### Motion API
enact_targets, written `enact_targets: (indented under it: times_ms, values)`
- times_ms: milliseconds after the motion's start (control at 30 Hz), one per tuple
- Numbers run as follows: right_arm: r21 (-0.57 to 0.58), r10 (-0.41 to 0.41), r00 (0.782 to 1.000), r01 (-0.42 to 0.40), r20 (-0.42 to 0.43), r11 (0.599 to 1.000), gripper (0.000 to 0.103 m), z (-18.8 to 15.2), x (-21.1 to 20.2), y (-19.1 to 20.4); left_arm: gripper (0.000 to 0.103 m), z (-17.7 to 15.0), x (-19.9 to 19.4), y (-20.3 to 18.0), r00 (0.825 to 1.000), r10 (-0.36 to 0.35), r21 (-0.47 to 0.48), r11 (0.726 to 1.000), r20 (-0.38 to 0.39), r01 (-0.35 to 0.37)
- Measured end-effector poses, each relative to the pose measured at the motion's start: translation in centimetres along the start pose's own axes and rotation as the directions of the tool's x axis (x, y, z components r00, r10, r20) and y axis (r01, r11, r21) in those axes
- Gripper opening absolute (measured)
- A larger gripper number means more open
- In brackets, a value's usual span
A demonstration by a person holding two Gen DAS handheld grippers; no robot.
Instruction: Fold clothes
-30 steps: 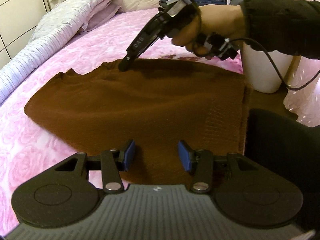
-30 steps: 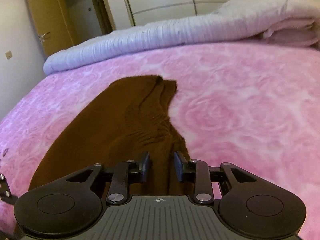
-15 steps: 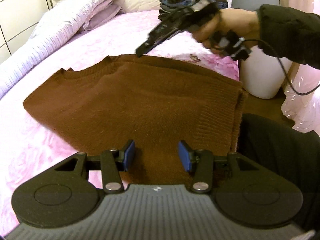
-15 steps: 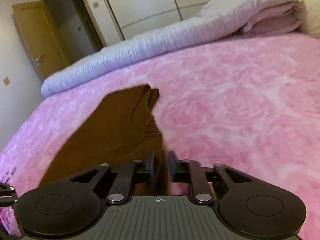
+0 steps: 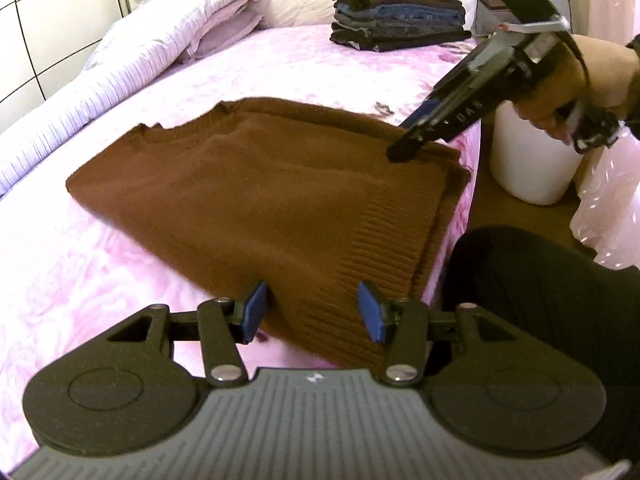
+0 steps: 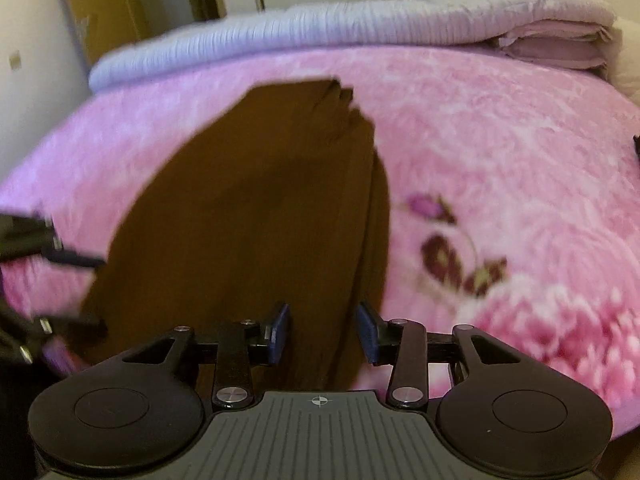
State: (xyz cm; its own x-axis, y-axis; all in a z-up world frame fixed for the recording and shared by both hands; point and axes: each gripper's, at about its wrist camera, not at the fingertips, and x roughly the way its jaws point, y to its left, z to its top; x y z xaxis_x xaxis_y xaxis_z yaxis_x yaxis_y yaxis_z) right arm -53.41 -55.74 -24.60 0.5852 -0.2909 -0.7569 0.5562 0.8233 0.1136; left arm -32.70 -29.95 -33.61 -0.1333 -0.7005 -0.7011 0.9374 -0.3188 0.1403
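Here, a brown sweater (image 5: 256,200) is seen folded flat on a pink bedspread (image 5: 100,280), with its ribbed hem at the bed's near edge and its neckline towards the far side. The left gripper (image 5: 312,312) is held low over the hem, its 2 blue pads (image 5: 254,312) spread apart with the knit showing between them; nothing is gripped. Whether the pads touch the cloth cannot be told.

The right gripper (image 5: 400,152) is seen from the left wrist view at the sweater's right rear corner, its dark tip lying at the folded edge. In its own view the right gripper (image 6: 322,330) is shown with its jaws parted, the long folded edge of the sweater (image 6: 260,220) running between and beyond them. The picture is blurred, so contact there cannot be judged. The left gripper (image 6: 60,292) is glimpsed at the left margin of that view.

A stack of folded dark clothes (image 5: 400,16) is set at the far end of the bed, well apart from the sweater. A rolled pale quilt (image 5: 120,80) is laid along the bed's far left side. A white bin (image 5: 532,160) is placed on the floor just beside the bed, to the right.
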Motion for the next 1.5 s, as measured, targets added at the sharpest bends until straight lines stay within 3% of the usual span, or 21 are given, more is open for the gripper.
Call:
enact_targets:
  times_ms: [267, 467, 567, 667, 733, 800, 900, 1000, 1033, 1100, 1167, 1200, 1267, 1300, 1367, 1400, 1467, 1500]
  values:
    - [-0.007, -0.053, 0.999, 0.053, -0.001, 0.999, 0.041, -1.3, -1.5, -0.8, 0.046, -0.8, -2.7, -1.0, 0.999, 0.043, 0.038, 0.998, 0.020, -0.044]
    - [-0.181, -0.030, 0.995, 0.046, 0.091, 0.982, 0.042, -2.9, -4.7, 1.7, 0.046, -2.9, -4.1, -2.2, 0.990, 0.141, 0.199, 0.970, 0.004, -0.139]
    - [-0.338, -0.016, 0.996, 0.046, 0.091, 0.940, 0.044, -4.5, -4.8, 4.1, 0.046, -3.8, -3.9, -3.0, 0.988, 0.154, 0.286, 0.947, 0.006, -0.150]
    - [-0.487, -0.015, 0.997, 0.051, 0.078, 0.872, 0.046, -6.1, -4.1, 6.5, 0.047, -4.2, -3.2, -4.1, 0.987, 0.160, 0.400, 0.904, 0.017, -0.153]
    - [-0.564, -0.020, 0.997, 0.055, 0.068, 0.824, 0.047, -6.8, -3.4, 7.6, 0.047, -4.4, -2.4, -4.8, 0.985, 0.172, 0.488, 0.858, 0.023, -0.161]
    - [-0.625, -0.032, 0.997, 0.066, 0.066, 0.778, 0.048, -7.5, -2.5, 8.4, 0.047, -4.6, -1.6, -5.5, 0.981, 0.192, 0.583, 0.793, 0.038, -0.178]
    - [-0.674, -0.033, 0.997, 0.074, 0.074, 0.735, 0.050, -7.9, -1.6, 9.0, 0.048, -5.2, -0.5, -6.1, 0.975, 0.206, 0.726, 0.658, 0.079, -0.198]
    - [-0.670, -0.021, 0.996, 0.070, 0.082, 0.739, 0.050, -7.7, -1.3, 8.9, 0.052, -5.8, 0.4, -6.3, 0.973, 0.193, 0.837, 0.506, 0.122, -0.206]
    - [-0.671, -0.024, 0.996, 0.077, 0.088, 0.738, 0.050, -7.7, -1.2, 8.8, 0.052, -5.8, 0.6, -6.4, 0.974, 0.184, 0.858, 0.470, 0.133, -0.206]
    - [-0.672, -0.031, 0.995, 0.089, 0.098, 0.735, 0.051, -7.7, -1.1, 8.7, 0.052, -5.8, 1.1, -6.5, 0.976, 0.163, 0.886, 0.419, 0.145, -0.202]
    - [-0.677, -0.035, 0.994, 0.096, 0.103, 0.729, 0.054, -7.8, -1.1, 8.6, 0.047, -5.6, 1.6, -6.8, 0.980, 0.141, 0.897, 0.399, 0.143, -0.189]
    - [-0.683, -0.038, 0.994, 0.096, 0.099, 0.724, 0.056, -7.9, -0.9, 8.6, 0.033, -5.4, 1.7, -6.8, 0.982, 0.130, 0.896, 0.407, 0.136, -0.178]
    - [-0.696, -0.037, 0.995, 0.093, 0.095, 0.712, 0.065, -8.1, -1.0, 8.9, 0.025, -4.6, 1.7, -6.5, 0.989, 0.107, 0.864, 0.484, 0.104, -0.143]
    - [-0.702, -0.033, 0.995, 0.089, 0.093, 0.707, 0.067, -8.2, -1.0, 9.1, 0.023, -4.0, 1.6, -6.2, 0.992, 0.091, 0.833, 0.539, 0.087, -0.123]
    - [-0.710, -0.011, 0.996, 0.072, 0.091, 0.700, 0.070, -8.3, -1.3, 9.5, 0.021, -2.3, 0.9, -4.7, 0.997, 0.047, 0.715, 0.695, 0.059, -0.075]
    - [-0.712, 0.007, 0.996, 0.059, 0.090, 0.699, 0.070, -8.3, -1.5, 9.7, 0.021, -1.6, 0.5, -3.9, 0.998, 0.028, 0.661, 0.748, 0.058, -0.060]
    - [-0.716, 0.053, 0.995, 0.026, 0.088, 0.698, 0.072, -8.1, -1.6, 10.3, 0.020, -0.7, -0.1, -2.7, 0.997, 0.005, 0.589, 0.807, 0.071, -0.046]
    - [-0.718, 0.071, 0.993, 0.016, 0.091, 0.696, 0.072, -7.9, -1.4, 10.6, 0.020, -0.4, -0.3, -2.3, 0.997, -0.002, 0.567, 0.823, 0.079, -0.043]
